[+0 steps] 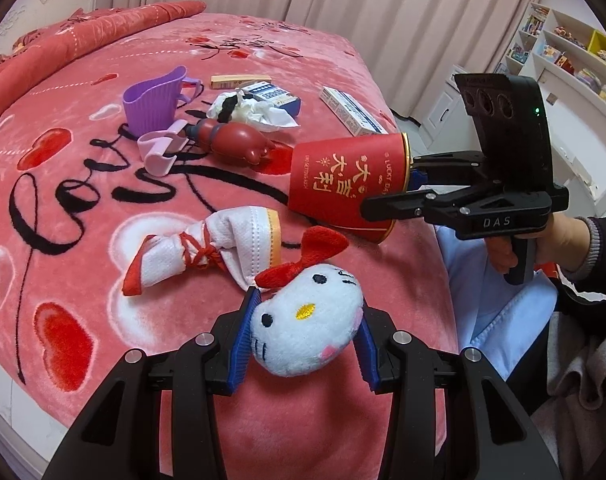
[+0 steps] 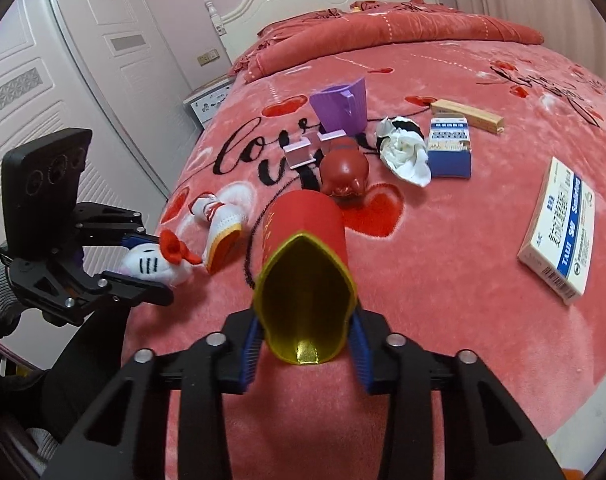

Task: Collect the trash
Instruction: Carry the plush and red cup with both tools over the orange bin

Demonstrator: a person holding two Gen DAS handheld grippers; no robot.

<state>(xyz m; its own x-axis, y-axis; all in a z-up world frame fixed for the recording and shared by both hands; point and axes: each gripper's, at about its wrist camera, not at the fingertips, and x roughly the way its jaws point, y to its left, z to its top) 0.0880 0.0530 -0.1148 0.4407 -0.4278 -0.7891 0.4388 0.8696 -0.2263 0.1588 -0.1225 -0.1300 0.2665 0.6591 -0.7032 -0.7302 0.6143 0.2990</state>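
My left gripper (image 1: 305, 336) is shut on a white Hello Kitty plush (image 1: 307, 320) with a red bow, held above the bed's near edge; it also shows in the right wrist view (image 2: 155, 264). My right gripper (image 2: 305, 344) is shut on a red paper cup (image 2: 307, 264) with a gold inside, squeezed flat at its rim; the cup (image 1: 347, 184) lies on its side in the left wrist view. A crumpled white tissue (image 2: 403, 150), a blue-and-white box (image 2: 449, 146), a white medicine box (image 2: 559, 232) and a thin tan box (image 2: 467, 114) lie on the bed.
A pink-red heart blanket (image 2: 463, 320) covers the bed. On it lie a purple cup (image 1: 151, 100), a pink clip (image 1: 161, 150), a dark red bottle (image 1: 231, 144) and a white knotted pouch (image 1: 207, 248). A wardrobe (image 2: 83, 80) stands left, shelves (image 1: 563, 52) right.
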